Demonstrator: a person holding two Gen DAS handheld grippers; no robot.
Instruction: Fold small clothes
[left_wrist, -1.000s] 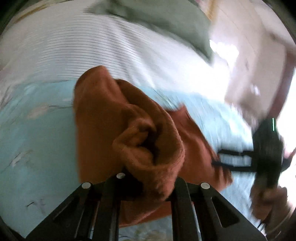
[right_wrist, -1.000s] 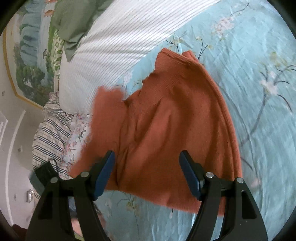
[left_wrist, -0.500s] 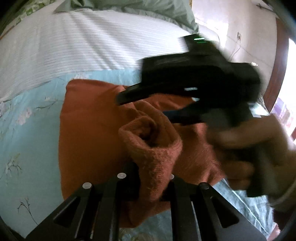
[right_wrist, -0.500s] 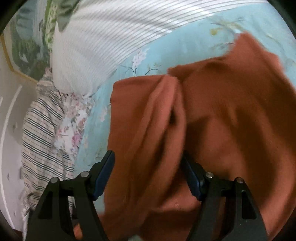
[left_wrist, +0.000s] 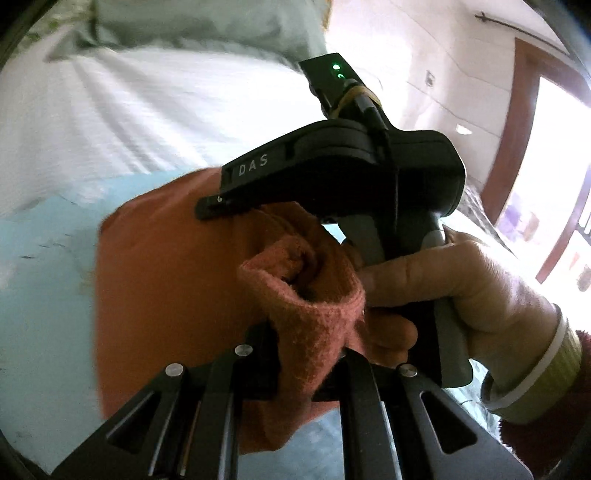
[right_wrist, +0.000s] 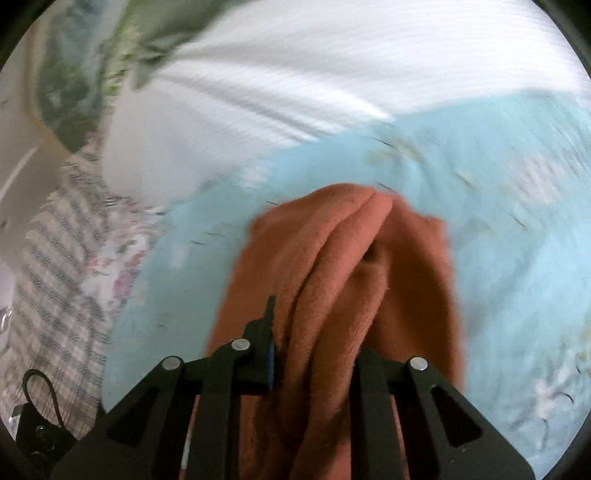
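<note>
**Both grippers clamped on orange garment**

Left gripper pinches a bunched fold of the orange garment. Right gripper is closed on gathered folds too, gripped by the right hand. Garment hangs over the light blue floral sheet; striped white pillow behind.

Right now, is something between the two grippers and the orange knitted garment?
No. The left gripper and the right gripper are each shut on a bunch of the orange knitted garment; nothing visible separates them.
</note>
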